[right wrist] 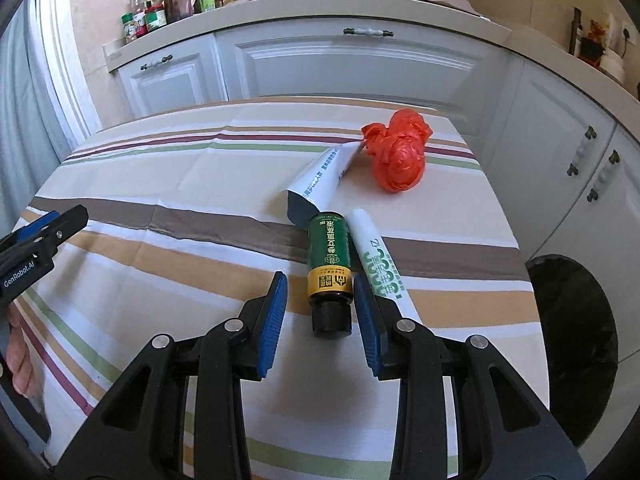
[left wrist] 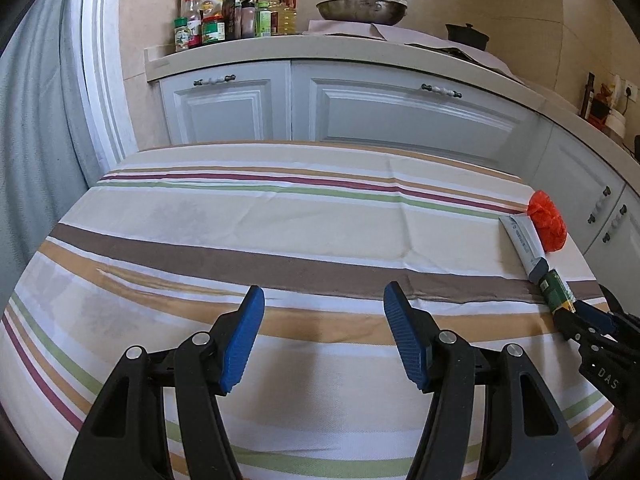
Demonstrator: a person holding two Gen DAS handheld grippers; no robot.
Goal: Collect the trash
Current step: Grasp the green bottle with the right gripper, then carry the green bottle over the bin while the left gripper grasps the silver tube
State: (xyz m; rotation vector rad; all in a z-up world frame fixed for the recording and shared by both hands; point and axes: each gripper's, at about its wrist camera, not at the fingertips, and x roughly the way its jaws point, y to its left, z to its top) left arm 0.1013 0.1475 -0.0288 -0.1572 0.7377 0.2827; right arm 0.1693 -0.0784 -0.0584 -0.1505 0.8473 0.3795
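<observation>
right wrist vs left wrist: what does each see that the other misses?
Right wrist only: the slim white-and-green tube beside the bottle, the dark bin opening past the table's edge, and the bottle's black cap between the open right claw.

Left wrist only: nothing between the open left claw, only bare striped cloth.

Both: green bottle, larger white tube, red plastic bag, and cabinets behind.

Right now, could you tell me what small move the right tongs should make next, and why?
Probably close the right tongs on the small green bottle with the black cap: it lies between the open blue pads, untouched, beside the black bin.
</observation>
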